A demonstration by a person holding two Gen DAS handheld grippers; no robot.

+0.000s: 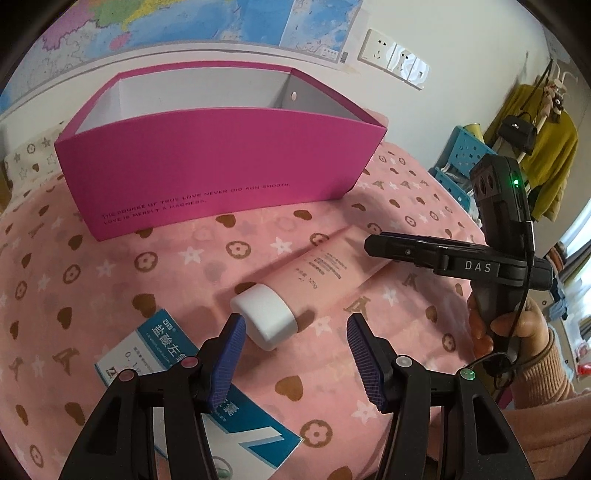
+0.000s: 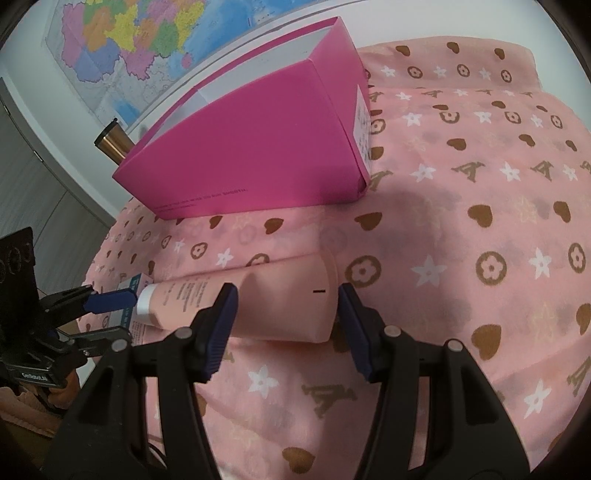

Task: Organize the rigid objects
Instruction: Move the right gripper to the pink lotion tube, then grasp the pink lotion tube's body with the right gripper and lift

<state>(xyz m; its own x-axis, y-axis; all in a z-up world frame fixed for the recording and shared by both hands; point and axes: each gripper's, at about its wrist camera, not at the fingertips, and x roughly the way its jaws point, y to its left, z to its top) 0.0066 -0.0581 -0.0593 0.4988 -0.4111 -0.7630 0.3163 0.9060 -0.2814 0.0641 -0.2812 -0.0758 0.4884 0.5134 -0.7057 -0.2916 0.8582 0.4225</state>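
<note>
A pink tube with a white cap lies on the pink patterned cloth, in front of an open magenta box. My left gripper is open. Its left finger stands beside the cap and over a blue-and-white medicine box. My right gripper is open over the tail half of the tube, with one finger in front of the tube and the other at its crimped end. In the left wrist view the right gripper reaches in from the right.
A hand in a peach sleeve holds the right gripper. A copper-coloured cylinder stands behind the magenta box. A map and sockets are on the wall. A blue crate and hanging clothes are at the far right.
</note>
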